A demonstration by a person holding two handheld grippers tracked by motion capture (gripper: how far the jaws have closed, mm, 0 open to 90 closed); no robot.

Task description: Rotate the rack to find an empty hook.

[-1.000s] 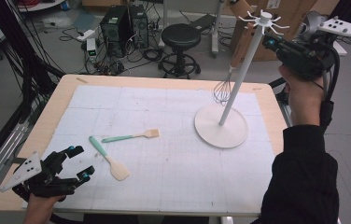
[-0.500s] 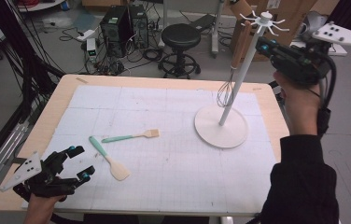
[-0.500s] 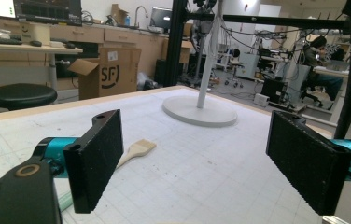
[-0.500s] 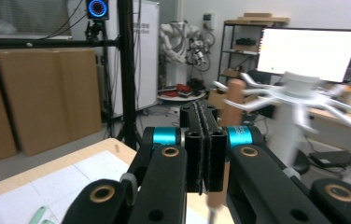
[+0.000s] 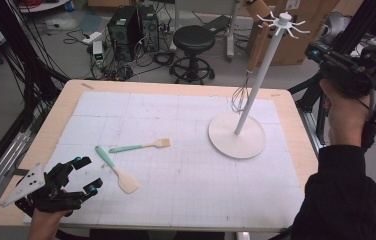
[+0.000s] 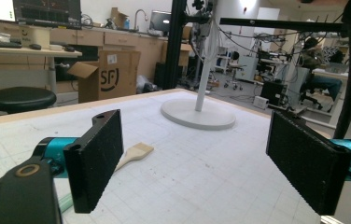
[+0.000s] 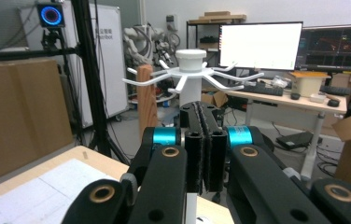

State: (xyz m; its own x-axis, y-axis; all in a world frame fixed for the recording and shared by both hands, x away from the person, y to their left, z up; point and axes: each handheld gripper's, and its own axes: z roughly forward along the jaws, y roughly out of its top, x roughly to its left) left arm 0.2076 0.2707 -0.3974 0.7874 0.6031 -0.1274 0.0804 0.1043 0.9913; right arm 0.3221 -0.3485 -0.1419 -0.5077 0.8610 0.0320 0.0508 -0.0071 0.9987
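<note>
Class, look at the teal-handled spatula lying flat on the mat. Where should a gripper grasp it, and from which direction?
Grip the spatula on its slim teal handle, coming straight down from above with the jaws across the handle. It lies flat, so a level approach would likely hit the mat. The open left gripper sits nearest.

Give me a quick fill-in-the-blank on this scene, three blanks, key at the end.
1. The whisk hangs from the white ___.
2. The right gripper has its jaws ___.
3. The spatula and the brush lie on the mat nearer the ___ gripper.

Missing words: rack; shut; left
</note>
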